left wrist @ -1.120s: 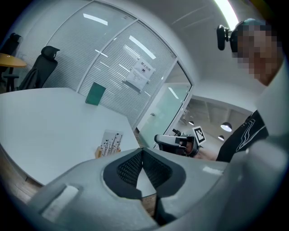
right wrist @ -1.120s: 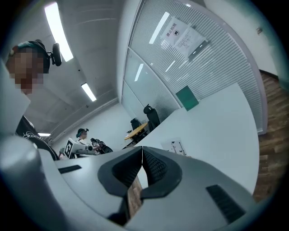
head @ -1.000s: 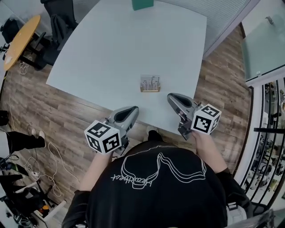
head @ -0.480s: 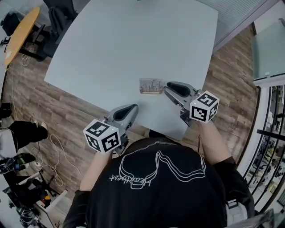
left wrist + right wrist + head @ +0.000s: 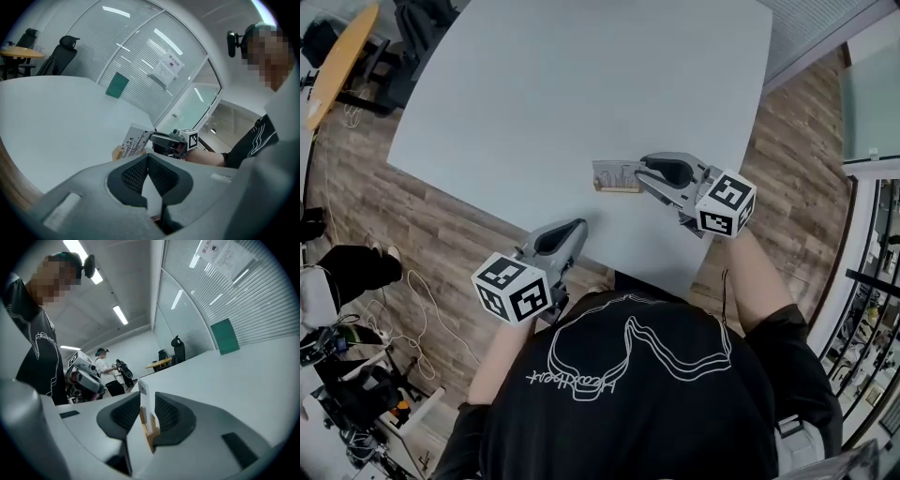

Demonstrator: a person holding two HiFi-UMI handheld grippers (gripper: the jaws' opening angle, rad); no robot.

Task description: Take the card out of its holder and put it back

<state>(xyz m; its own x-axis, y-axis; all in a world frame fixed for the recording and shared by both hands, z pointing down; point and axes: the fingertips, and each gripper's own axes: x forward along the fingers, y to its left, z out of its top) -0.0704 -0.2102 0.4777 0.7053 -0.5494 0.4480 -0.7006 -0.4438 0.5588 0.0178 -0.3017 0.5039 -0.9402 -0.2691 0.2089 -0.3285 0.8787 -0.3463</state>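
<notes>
No legible text, shirt script (image 5: 572, 380) unreadable, wall notice (image 5: 168, 70) too small

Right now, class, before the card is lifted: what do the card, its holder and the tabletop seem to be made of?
Card: probably thin cardstock, matte white with dark print; edge-on in the right gripper view it is a slim flat sheet. Holder: apparently light unvarnished wood, tan and blocky. Tabletop: likely smooth laminate, judging by its uniform pale colour and soft sheen.

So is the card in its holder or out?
In. The card stands upright in the wooden holder on the table. The right gripper's jaws have just been opening, with the card between them, unpinched.
</notes>
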